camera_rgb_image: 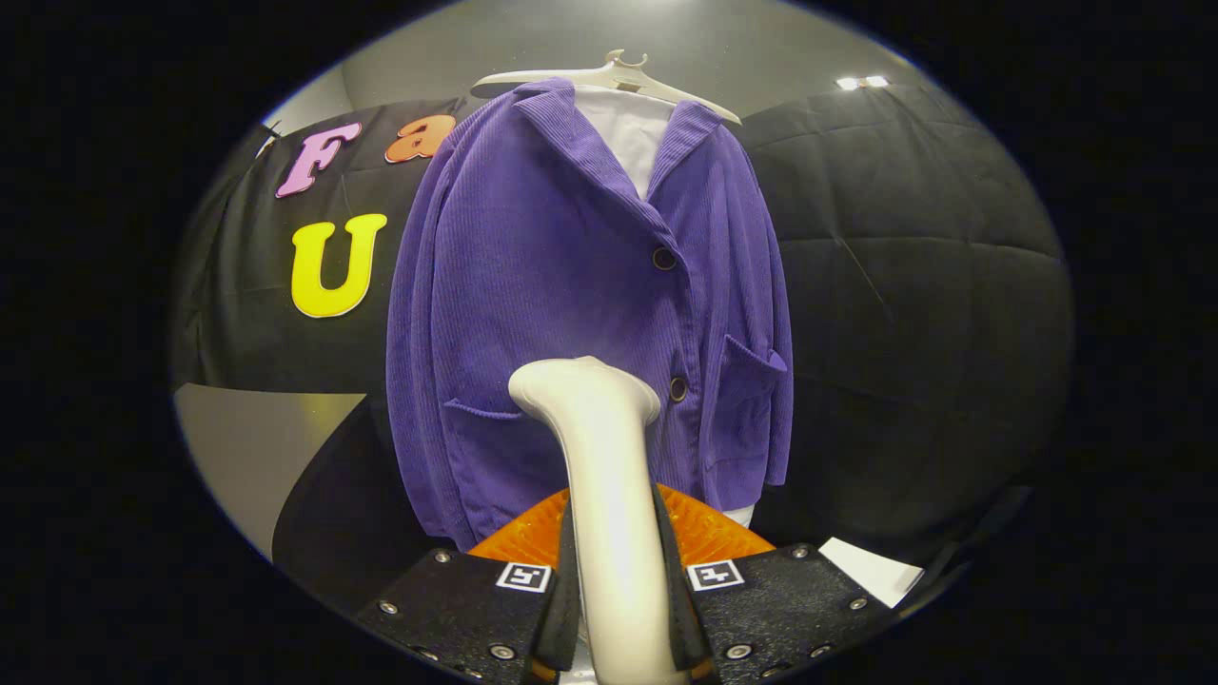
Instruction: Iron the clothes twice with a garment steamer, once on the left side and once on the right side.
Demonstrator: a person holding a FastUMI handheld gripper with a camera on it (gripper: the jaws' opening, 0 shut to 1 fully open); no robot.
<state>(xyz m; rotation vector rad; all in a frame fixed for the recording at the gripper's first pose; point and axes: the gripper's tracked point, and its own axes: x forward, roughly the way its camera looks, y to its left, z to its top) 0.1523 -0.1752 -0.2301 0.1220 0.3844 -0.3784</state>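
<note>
Gripper view: my tongs [617, 609] are clamped, both fingers pressing the white garment steamer [609, 476] handle between them. Its head rises just ahead, before the purple jacket [552, 285] hanging on a white hanger [618, 74], near the lower button.

steamer [609, 476] hiding jacket's [533, 285] lower front, steamer base cut off below tool [618, 609]
</note>
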